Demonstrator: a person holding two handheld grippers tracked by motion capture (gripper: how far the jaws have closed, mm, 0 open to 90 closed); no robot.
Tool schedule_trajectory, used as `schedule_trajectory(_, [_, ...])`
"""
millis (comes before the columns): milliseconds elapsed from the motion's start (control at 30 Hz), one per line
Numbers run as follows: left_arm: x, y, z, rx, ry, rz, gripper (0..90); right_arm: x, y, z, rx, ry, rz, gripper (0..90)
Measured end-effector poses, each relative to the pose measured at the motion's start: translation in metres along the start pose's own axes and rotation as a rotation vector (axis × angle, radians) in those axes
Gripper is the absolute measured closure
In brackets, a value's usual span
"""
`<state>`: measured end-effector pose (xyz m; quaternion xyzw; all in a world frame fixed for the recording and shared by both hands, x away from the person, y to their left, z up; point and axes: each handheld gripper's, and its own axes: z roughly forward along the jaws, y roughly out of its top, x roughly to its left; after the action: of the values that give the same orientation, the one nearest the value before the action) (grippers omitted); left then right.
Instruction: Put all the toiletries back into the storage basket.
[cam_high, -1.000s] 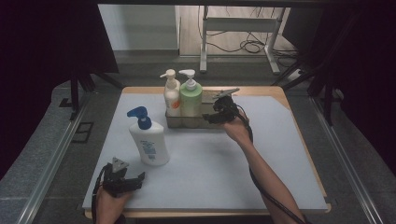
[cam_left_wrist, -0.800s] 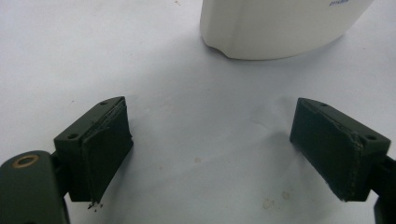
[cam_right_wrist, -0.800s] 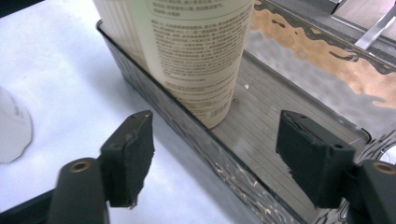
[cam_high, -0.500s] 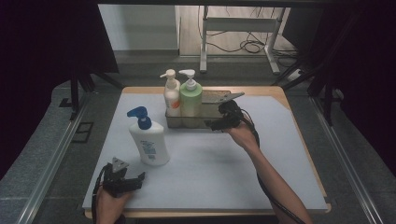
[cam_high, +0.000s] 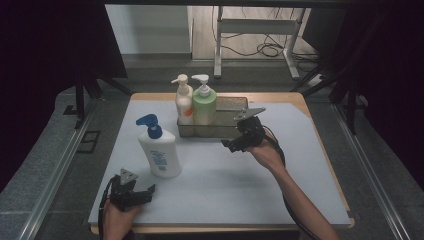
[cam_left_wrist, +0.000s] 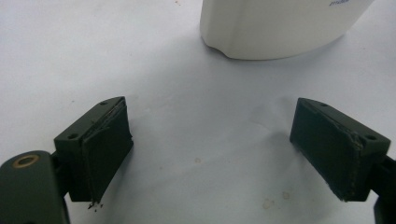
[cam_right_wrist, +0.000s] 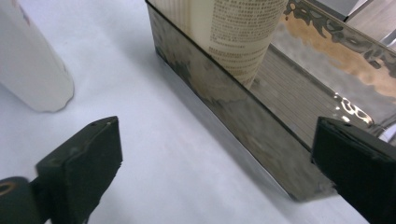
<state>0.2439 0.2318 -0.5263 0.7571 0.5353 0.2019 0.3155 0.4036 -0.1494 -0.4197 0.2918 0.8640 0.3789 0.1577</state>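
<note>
- Left gripper (cam_high: 134, 192) sat low at the near edge of the table (cam_high: 225, 200), jaws spread wide and empty, with the white blue-pump bottle (cam_high: 161, 150) standing just beyond it, outside the tray (cam_high: 235, 114).
- My right gripper (cam_high: 241, 140) hung just in front of the tray's near wall, jaws wide with nothing between them.
- Farther off, the cream bottle (cam_high: 183, 102) and the green bottle (cam_high: 204, 105) stood upright at the tray's left end, so I judged two loaded and one left.
- Against the earlier frame, my right gripper had drawn back from the tray, its jaws had just been opening, and the left had not shifted.
</note>
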Motion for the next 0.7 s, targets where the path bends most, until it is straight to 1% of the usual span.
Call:
schedule_trajectory(33, [0.0, 0.0, 0.0, 0.0, 0.0, 0.0, 12.0, 0.0, 0.0, 0.0, 0.0, 0.0, 0.0, 1.4])
schedule_trajectory(67, [0.0, 0.0, 0.0, 0.0, 0.0, 0.0, 12.0, 0.002, -0.003, -0.004, 0.0, -0.002, -0.003, 0.0])
schedule_trajectory(233, [0.0, 0.0, 0.0, 0.0, 0.0, 0.0, 12.2, 0.005, -0.01, -0.01, 0.005, -0.005, -0.009, 0.0])
schedule_trajectory(400, [0.0, 0.0, 0.0, 0.0, 0.001, 0.0, 12.3, 0.007, -0.023, -0.018, 0.001, -0.028, 0.001, 0.0])
schedule_trajectory(533, [0.0, 0.0, 0.0, 0.001, 0.001, 0.0, 12.3, 0.007, -0.03, -0.023, -0.005, -0.03, 0.003, 0.0])
schedule_trajectory(633, [0.0, 0.0, 0.0, 0.001, 0.001, 0.0, 12.4, 0.01, -0.038, -0.03, -0.004, -0.038, -0.001, 0.0])
schedule_trajectory(667, [0.0, 0.0, 0.0, 0.001, 0.001, 0.0, 12.4, 0.01, -0.038, -0.03, -0.004, -0.038, -0.001, 0.0])
schedule_trajectory(700, [0.0, 0.0, 0.0, 0.001, 0.001, 0.0, 12.4, 0.011, -0.042, -0.034, -0.003, -0.041, -0.003, 0.0])
